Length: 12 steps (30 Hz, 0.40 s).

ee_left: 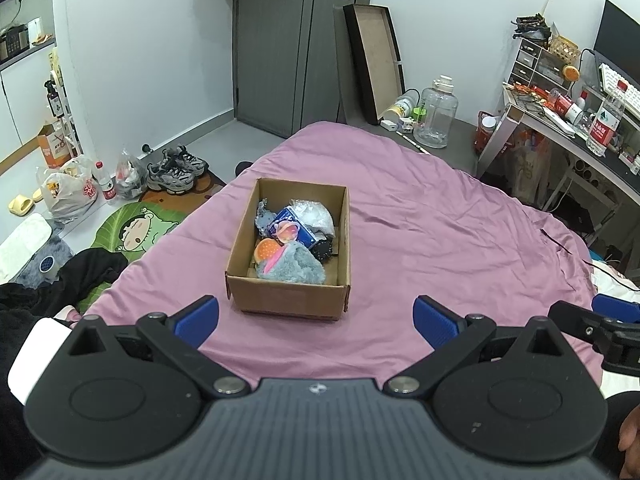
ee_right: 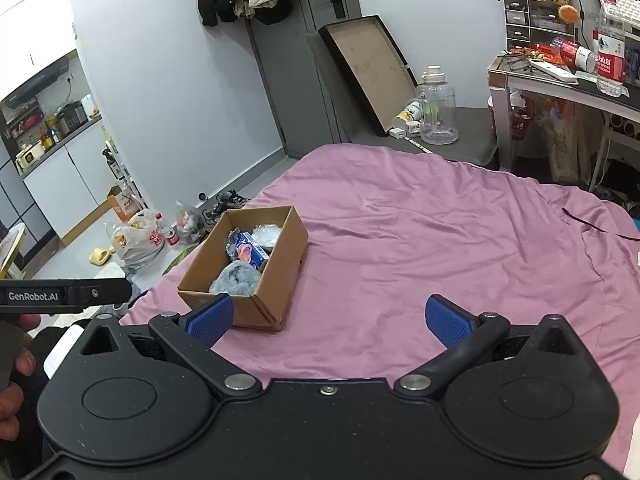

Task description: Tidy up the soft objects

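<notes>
Two grippers hang above the near edge of a purple sheet (ee_left: 440,220), both spread wide and holding nothing. The left gripper (ee_left: 316,322) has its blue pads (ee_left: 198,320) far apart, with the box (ee_left: 288,300) straight ahead between them but not touched; the pads sit just short of the box's near wall. The right gripper (ee_right: 328,322) is spread just as wide, its fingers (ee_right: 448,324) over bare sheet, and its left pad overlaps the box's (ee_right: 276,264) near corner in that view, though I cannot tell whether it touches. Both tools point forward along the bed and tilt down a little. In the left view the right gripper shows at the right edge, beside the left one; in the right view the left tool's black bar, marked GenRobot.AI, pokes in from the left with a hand (ee_right: 16,360) beneath it.

The soft things lie inside the open box: a grey fluffy toy (ee_left: 294,266) at the near end, an orange burger plush (ee_left: 266,252) against it, a blue packet (ee_left: 294,226) in the middle, a clear bag (ee_left: 316,216) at the far right, a grey crumpled piece (ee_left: 263,216) at the far left and a dark item (ee_left: 324,250) by the right wall. The box stands left of the sheet's middle, near the bed's left side.
</notes>
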Available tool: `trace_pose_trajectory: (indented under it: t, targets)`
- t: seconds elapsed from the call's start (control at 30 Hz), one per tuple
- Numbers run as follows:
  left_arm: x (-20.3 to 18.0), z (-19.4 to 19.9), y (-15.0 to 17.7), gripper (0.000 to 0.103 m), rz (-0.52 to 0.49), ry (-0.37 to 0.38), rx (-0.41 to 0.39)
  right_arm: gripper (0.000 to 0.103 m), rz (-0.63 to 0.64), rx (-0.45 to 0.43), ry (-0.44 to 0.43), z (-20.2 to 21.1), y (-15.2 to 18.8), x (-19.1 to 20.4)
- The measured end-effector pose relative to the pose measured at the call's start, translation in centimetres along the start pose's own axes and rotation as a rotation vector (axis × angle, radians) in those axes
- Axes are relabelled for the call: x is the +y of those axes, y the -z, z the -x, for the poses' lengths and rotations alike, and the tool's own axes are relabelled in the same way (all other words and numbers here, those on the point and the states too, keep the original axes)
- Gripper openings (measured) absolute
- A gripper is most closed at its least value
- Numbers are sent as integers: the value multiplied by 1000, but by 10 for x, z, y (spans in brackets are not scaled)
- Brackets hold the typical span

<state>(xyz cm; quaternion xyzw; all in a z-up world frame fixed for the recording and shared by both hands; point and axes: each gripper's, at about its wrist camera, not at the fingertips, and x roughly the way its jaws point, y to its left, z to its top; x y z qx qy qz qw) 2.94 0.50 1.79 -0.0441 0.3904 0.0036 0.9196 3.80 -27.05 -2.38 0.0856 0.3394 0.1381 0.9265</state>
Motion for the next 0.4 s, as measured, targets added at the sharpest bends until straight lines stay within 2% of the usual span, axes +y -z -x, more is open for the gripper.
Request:
trace_pose_trajectory:
  t: [0.4]
  targets:
    - [-2, 3, 1, 103, -29, -2, -29, 103, -21, -6, 4, 6, 1, 3]
